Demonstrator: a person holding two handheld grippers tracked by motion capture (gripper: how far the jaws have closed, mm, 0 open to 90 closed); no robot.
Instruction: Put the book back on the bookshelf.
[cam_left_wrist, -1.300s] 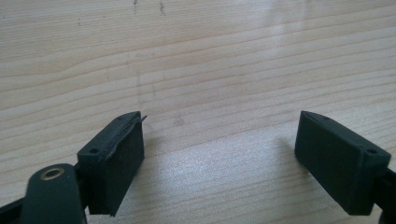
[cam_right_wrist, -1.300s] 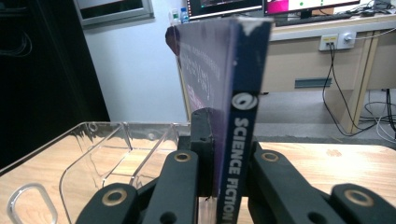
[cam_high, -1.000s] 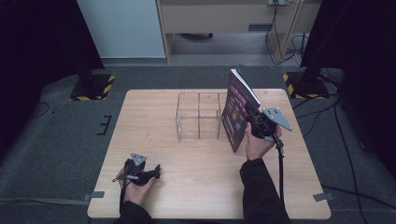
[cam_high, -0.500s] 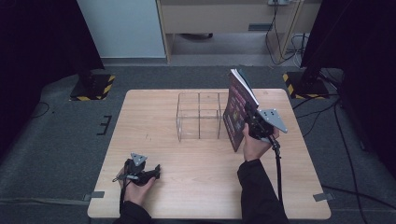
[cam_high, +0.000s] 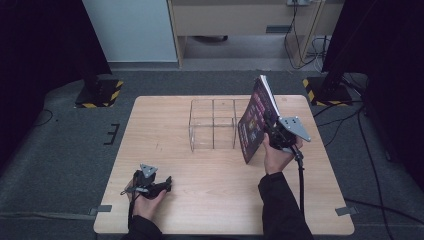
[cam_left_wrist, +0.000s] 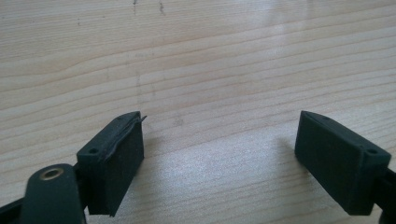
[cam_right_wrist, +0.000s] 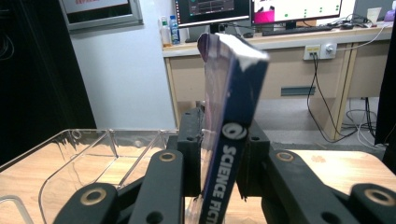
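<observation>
Surface (cam_high: 210, 200): light wood top, grain running across; sits on dark grey floor (cam_high: 70, 150). Big bare area in the near half.
Clear organiser (cam_high: 212, 125): see-through plastic box w/ dividers, open top, at mid-surface toward the far side. In right claw view its curved clear wall (cam_right_wrist: 79, 163) is to the left of the claw.
Book (cam_high: 255, 120): dark cover w/ pink/purple print, held upright and tilted, top edge leaning away from the person, lifted off the surface – just beside the organiser's right end; whether they touch, can't tell. In right claw view the spine (cam_right_wrist: 229, 163) reads "SCIENCE FICT…" in white letters on dark blue, pages fanned a bit at top.
Right claw (cam_high: 274, 131): in the person's right hand (cam_high: 276, 156), right side of surface, grey three-cornered plate on top, cable trailing back along the sleeve. Jaws pressed onto the book from both sides near its lower edge – pinching it (cam_right_wrist: 223, 161).
Left claw (cam_high: 165, 184): in the left hand (cam_high: 147, 199), near-left part of surface, low over the wood, well apart from organiser and book. Jaws spread wide w/ bare wood between them (cam_left_wrist: 219, 154).
Background: desk w/ monitors (cam_right_wrist: 261, 9) behind, in right claw view.
</observation>
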